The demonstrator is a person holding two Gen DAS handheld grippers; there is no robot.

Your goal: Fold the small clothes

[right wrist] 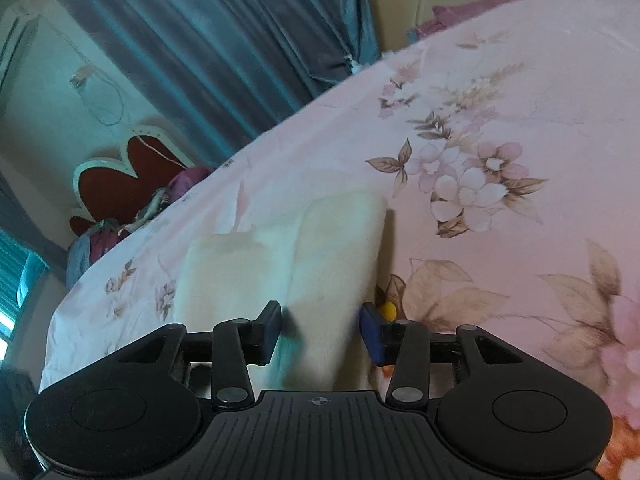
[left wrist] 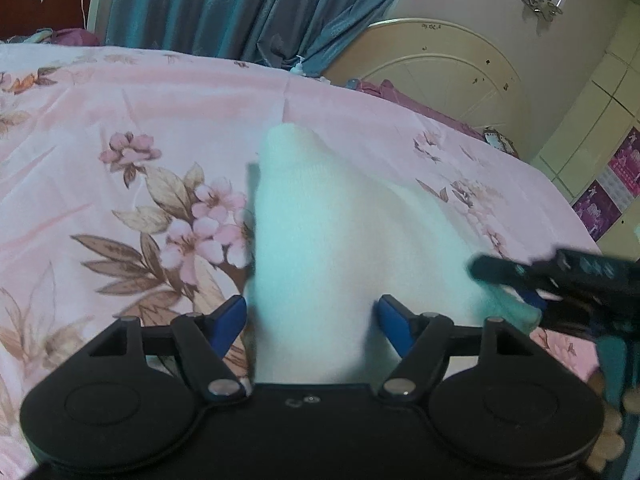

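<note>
White sock (left wrist: 316, 240) fills the middle of your left wrist view, lying on the pink floral bedsheet (left wrist: 120, 128) with its rounded end toward the top of the frame. In your right wrist view the same sock (right wrist: 312, 256) sits centre-low and looks folded, with a second, lower layer spreading to the left.

No brand or label shows on the sock. The only print in sight is on the purple posters (left wrist: 616, 184) at the right edge of the left view, and their text is too small to read.

Your left gripper (left wrist: 312, 320) points down at a slant over the near end of the sock. Its blue pads stand well apart, one on each side of the fabric, and do not press on it.

Your right gripper (right wrist: 320, 328) also tilts down toward the bed, with the whole view rolled so the bed edge runs diagonally from lower left to upper right. Its pads are parted with the sock's near end between them; I see no pinch on the cloth. In the left view it comes in blurred from the right edge (left wrist: 492, 272), its tip over the sock's right side.
</note>
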